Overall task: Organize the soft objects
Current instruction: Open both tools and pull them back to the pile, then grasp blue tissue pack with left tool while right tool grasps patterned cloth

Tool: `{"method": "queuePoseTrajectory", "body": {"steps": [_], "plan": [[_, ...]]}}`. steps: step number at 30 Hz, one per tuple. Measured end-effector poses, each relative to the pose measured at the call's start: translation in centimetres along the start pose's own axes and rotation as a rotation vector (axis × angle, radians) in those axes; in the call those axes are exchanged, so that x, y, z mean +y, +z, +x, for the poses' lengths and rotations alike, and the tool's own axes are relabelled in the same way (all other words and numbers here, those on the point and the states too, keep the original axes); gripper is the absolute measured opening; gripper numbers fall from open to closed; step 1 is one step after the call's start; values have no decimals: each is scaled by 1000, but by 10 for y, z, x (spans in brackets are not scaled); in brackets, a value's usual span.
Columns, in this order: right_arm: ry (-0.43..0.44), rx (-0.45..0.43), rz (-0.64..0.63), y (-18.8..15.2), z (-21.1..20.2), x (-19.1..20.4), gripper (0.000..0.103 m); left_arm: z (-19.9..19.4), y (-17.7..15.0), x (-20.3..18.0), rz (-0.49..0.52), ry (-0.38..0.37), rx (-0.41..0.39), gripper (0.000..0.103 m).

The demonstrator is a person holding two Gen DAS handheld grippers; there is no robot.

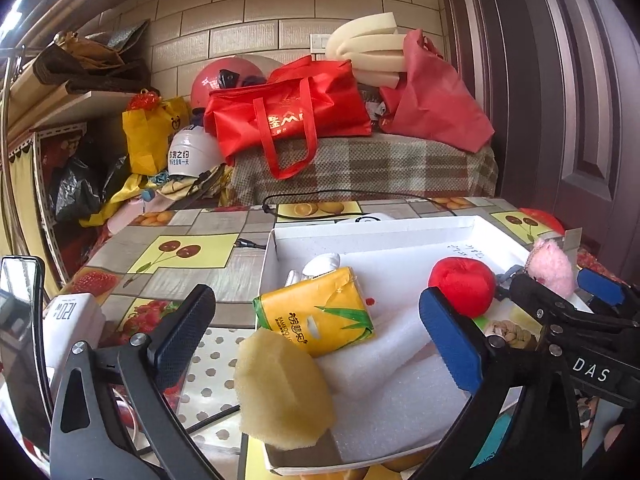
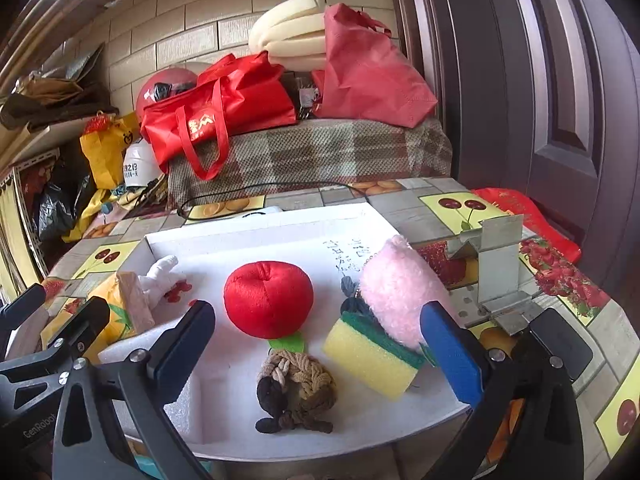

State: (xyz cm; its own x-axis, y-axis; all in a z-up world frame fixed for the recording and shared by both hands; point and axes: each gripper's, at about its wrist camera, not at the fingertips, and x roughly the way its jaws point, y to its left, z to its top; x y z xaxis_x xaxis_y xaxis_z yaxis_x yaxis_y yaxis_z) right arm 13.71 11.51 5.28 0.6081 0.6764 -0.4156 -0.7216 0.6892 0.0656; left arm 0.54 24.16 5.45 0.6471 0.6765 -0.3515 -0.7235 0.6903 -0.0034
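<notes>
Soft things: all lie in a white tray (image 2: 256, 236) on the counter (image 2: 448, 200).
Red plush apple (image 2: 268, 300): mid-tray, upright, a green felt leaf under its near edge.
Knotted rope toy (image 2: 296, 392): just in front of the apple, brown and tan.
Yellow sponge with green scrub side (image 2: 372, 356): right of the rope toy, tilted, its upper end under a pink plush (image 2: 396, 292) that leans on it.
Yellow tissue pack (image 1: 320, 312): left part of the tray, resting on white foam sheets (image 1: 392, 384).
Small white plush (image 1: 322, 264): behind the tissue pack, near the tray's back wall.
Pale yellow sponge lump (image 1: 280, 388): at the tray's near left corner, touching the tissue pack.
Left hand-held gripper (image 1: 320, 336): jaws wide apart and empty; tissue pack and sponge lump show between them.
Right hand-held gripper (image 2: 316, 352): jaws wide apart, gripping nothing; the apple, rope toy and sponge show between them.
Behind the counter: a red tote bag (image 2: 216, 108) on a plaid-covered surface (image 2: 320, 148).
</notes>
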Motion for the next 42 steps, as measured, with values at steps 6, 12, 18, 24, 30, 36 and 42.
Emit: {"method": "queuePoseTrajectory", "body": {"steps": [6,12,18,24,30,36,42], "plan": [[16,-17,-12,-6,-15,-2,103,-7,-3,-1,8,13,3,103],[13,-25,-65,-13,-30,4,103,-15,-8,0,15,-12,32,103],[63,65,-9,-26,-45,-21,103,-44,-20,5,34,-133,56,103],[150,197,28,-43,-56,-50,103,-71,-34,-2,106,-295,108,103],[226,301,-9,-53,-49,-44,102,-62,-45,-23,196,-417,265,103],[308,328,32,-51,-35,-36,96,-26,-55,-36,191,-511,477,103],[421,392,96,-51,-11,-20,73,-16,-54,-49,194,-586,513,102]]}}
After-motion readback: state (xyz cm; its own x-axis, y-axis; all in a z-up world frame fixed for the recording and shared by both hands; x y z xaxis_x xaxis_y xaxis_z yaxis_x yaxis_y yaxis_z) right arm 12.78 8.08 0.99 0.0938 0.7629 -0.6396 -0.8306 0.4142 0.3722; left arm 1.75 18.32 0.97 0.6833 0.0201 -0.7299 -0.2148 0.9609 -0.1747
